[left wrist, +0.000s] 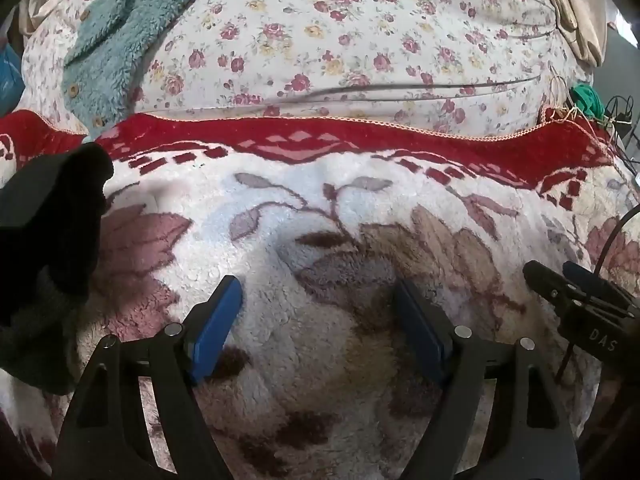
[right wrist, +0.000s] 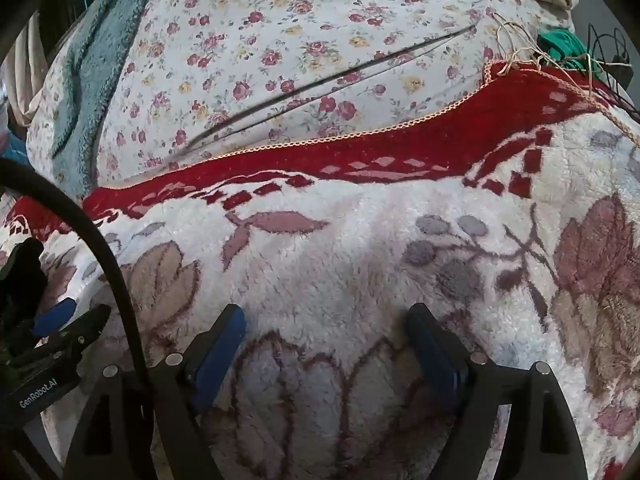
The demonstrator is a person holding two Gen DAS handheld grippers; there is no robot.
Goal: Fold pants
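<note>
The black pants (left wrist: 48, 248) lie bunched at the left edge of the left wrist view, on a fluffy white blanket (left wrist: 312, 208) with a leaf pattern and a red border. My left gripper (left wrist: 318, 300) is open and empty, hovering over the blanket to the right of the pants. My right gripper (right wrist: 326, 328) is open and empty over the same blanket (right wrist: 360, 248). The right gripper also shows at the right edge of the left wrist view (left wrist: 576, 292). The left gripper shows at the left edge of the right wrist view (right wrist: 60, 324). A dark bit of the pants (right wrist: 24, 256) shows behind it.
A floral sheet (left wrist: 360, 40) covers the bed beyond the red border. A teal fleece garment (left wrist: 116, 40) lies at the back left. A beige cloth (left wrist: 580, 20) and a green item with cords (left wrist: 588, 100) sit at the back right. A black cable (right wrist: 100, 248) arcs past the right gripper.
</note>
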